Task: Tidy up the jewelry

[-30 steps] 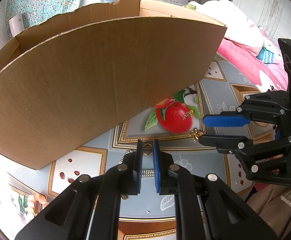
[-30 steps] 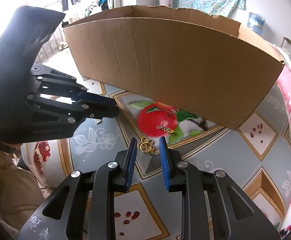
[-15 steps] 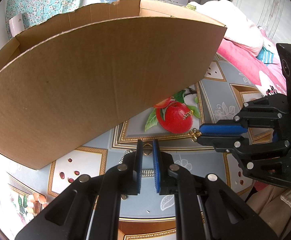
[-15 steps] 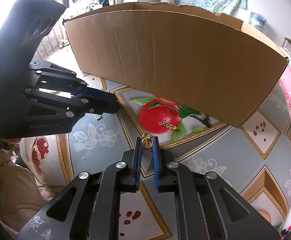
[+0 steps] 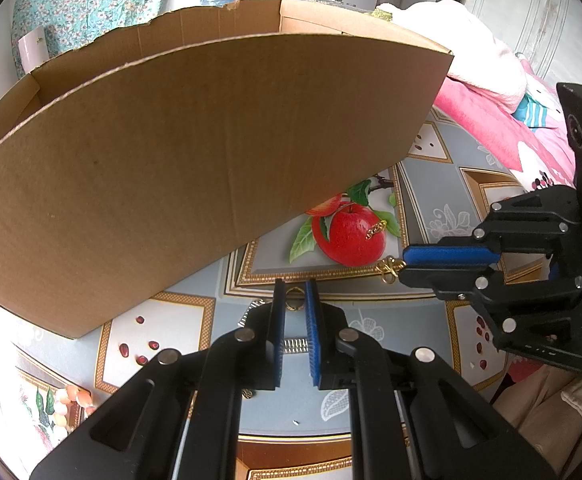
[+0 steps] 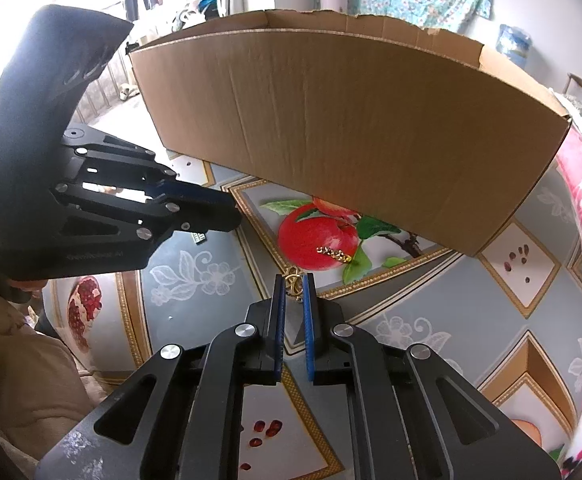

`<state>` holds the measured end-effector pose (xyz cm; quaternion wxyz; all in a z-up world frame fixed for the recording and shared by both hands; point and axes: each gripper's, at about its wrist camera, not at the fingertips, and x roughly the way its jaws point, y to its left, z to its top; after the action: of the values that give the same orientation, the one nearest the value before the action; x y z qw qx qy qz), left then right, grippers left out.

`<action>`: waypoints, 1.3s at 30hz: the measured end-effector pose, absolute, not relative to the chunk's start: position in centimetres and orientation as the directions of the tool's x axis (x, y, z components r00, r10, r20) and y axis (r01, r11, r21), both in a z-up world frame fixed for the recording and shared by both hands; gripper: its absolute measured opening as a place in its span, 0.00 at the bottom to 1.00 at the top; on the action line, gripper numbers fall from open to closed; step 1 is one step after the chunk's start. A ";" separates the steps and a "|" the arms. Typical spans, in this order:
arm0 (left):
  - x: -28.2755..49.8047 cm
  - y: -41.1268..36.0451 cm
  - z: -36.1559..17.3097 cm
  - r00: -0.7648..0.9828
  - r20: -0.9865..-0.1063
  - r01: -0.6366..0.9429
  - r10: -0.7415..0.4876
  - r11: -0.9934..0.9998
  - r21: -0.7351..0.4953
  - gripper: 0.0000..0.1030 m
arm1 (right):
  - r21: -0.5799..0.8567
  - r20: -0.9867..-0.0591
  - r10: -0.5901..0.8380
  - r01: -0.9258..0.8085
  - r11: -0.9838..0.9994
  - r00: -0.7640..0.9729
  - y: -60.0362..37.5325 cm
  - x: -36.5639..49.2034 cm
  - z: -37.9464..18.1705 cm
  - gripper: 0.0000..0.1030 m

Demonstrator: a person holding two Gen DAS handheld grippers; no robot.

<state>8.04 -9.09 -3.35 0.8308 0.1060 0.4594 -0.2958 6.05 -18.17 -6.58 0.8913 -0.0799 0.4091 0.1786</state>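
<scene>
My right gripper [image 6: 293, 280] is shut on a small gold knot-shaped ornament [image 6: 294, 279], which sticks out between its blue pads just above the cloth. In the left wrist view that right gripper [image 5: 405, 262] comes in from the right with the ornament [image 5: 389, 270] at its tips. My left gripper [image 5: 293, 292] is shut, with a small gold ring [image 5: 293, 305] between its pads. It reaches in from the left in the right wrist view [image 6: 233, 216]. A short gold chain piece [image 6: 334, 254] [image 5: 375, 229] lies on the printed red apple. A large open cardboard box [image 5: 211, 140] [image 6: 351, 140] stands just behind.
A silver ribbed piece [image 5: 295, 345] [image 6: 199, 237] lies on the patterned tablecloth [image 6: 431, 312] under my left gripper. Pink bedding [image 5: 503, 128] borders the right side. A person's beige clothing [image 6: 31, 360] is close at the near edge.
The right gripper's jaws have closed from open onto the gold ornament. The left gripper has kept still.
</scene>
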 end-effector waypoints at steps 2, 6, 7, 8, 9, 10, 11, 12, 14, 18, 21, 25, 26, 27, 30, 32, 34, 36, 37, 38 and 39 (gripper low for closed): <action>8.0 -9.1 -3.3 0.403 -0.826 0.589 -0.394 0.803 -0.095 0.09 | 0.009 -0.751 0.260 -0.384 0.923 0.607 -18.2 5.9 -6.3 0.06; 8.0 -9.1 -3.3 0.404 -0.826 0.588 -0.394 0.803 -0.096 0.09 | 0.002 -0.753 0.242 -0.366 0.931 0.612 -18.6 5.9 -6.3 0.06; 8.0 -9.1 -3.3 0.404 -0.826 0.588 -0.394 0.803 -0.096 0.09 | 0.000 -0.754 0.235 -0.358 0.934 0.613 -18.8 5.9 -6.3 0.06; 8.0 -9.1 -3.3 0.403 -0.826 0.589 -0.394 0.803 -0.095 0.09 | -0.001 -0.755 0.229 -0.350 0.937 0.615 -19.0 5.9 -6.4 0.06; 8.0 -9.1 -3.4 0.404 -0.825 0.589 -0.394 0.803 -0.095 0.09 | -0.002 -0.756 0.223 -0.342 0.940 0.616 -19.1 6.0 -6.4 0.06; 8.0 -9.1 -3.3 0.404 -0.826 0.589 -0.394 0.803 -0.095 0.09 | -0.002 -0.756 0.219 -0.336 0.942 0.617 -19.3 6.1 -6.4 0.06; 8.0 -9.1 -3.3 0.404 -0.826 0.589 -0.394 0.803 -0.094 0.09 | -0.002 -0.756 0.216 -0.332 0.943 0.618 -19.4 6.1 -6.4 0.06; 8.0 -9.1 -3.3 0.404 -0.826 0.589 -0.393 0.803 -0.094 0.09 | -0.001 -0.756 0.214 -0.328 0.945 0.619 -19.5 6.2 -6.4 0.06; 8.0 -9.1 -3.3 0.404 -0.826 0.588 -0.394 0.803 -0.095 0.09 | -0.002 -0.756 0.212 -0.326 0.945 0.620 -19.5 6.3 -6.5 0.06; 8.0 -9.0 -3.3 0.403 -0.826 0.586 -0.394 0.804 -0.098 0.09 | -0.001 -0.755 0.213 -0.326 0.945 0.620 -19.4 6.2 -6.5 0.06; 8.0 -9.0 -3.2 0.402 -0.827 0.585 -0.393 0.805 -0.098 0.09 | -0.002 -0.755 0.212 -0.324 0.946 0.621 -19.4 6.2 -6.5 0.06; 8.0 -9.0 -2.9 0.407 -0.823 0.588 -0.396 0.803 -0.095 0.09 | -0.002 -0.751 0.212 -0.323 0.947 0.626 -19.1 6.1 -6.4 0.06; 7.9 -9.0 -2.7 0.410 -0.822 0.590 -0.397 0.802 -0.093 0.09 | -0.002 -0.749 0.212 -0.322 0.947 0.628 -19.3 6.3 -6.5 0.06; 7.8 -9.0 -2.6 0.412 -0.820 0.591 -0.397 0.802 -0.092 0.09 | -0.002 -0.747 0.212 -0.321 0.947 0.631 -19.3 6.3 -6.4 0.06; 7.6 -9.0 -1.7 0.429 -0.811 0.598 -0.399 0.798 -0.077 0.09 | -0.007 -0.736 0.213 -0.321 0.947 0.643 -19.5 6.1 -5.9 0.06; 7.4 -8.9 -0.9 0.440 -0.799 0.604 -0.409 0.793 -0.073 0.09 | -0.008 -0.723 0.218 -0.323 0.946 0.656 -19.6 5.9 -5.2 0.06; 7.3 -8.7 0.2 0.442 -0.785 0.612 -0.435 0.785 -0.090 0.09 | -0.011 -0.702 0.225 -0.326 0.945 0.676 -19.6 5.7 -4.0 0.06; 7.2 -8.5 1.7 0.449 -0.766 0.624 -0.460 0.775 -0.099 0.09 | 0.000 -0.677 0.246 -0.334 0.943 0.693 -19.7 5.4 -2.6 0.06; 7.2 -8.4 2.7 0.459 -0.748 0.633 -0.479 0.767 -0.102 0.09 | 0.006 -0.664 0.259 -0.341 0.940 0.701 -19.7 5.3 -1.8 0.06; 7.2 -8.2 3.8 0.474 -0.727 0.642 -0.497 0.760 -0.101 0.09 | 0.010 -0.648 0.272 -0.349 0.937 0.711 -19.6 5.2 -0.9 0.06; 7.2 -8.1 4.9 0.484 -0.709 0.649 -0.512 0.754 -0.102 0.09 | 0.009 -0.635 0.280 -0.355 0.935 0.720 -19.5 5.1 -0.2 0.06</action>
<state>7.19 -8.14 4.89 0.8568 0.0901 0.3782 -0.3387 5.10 -19.51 -0.24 0.9256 -0.0568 0.3326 0.1715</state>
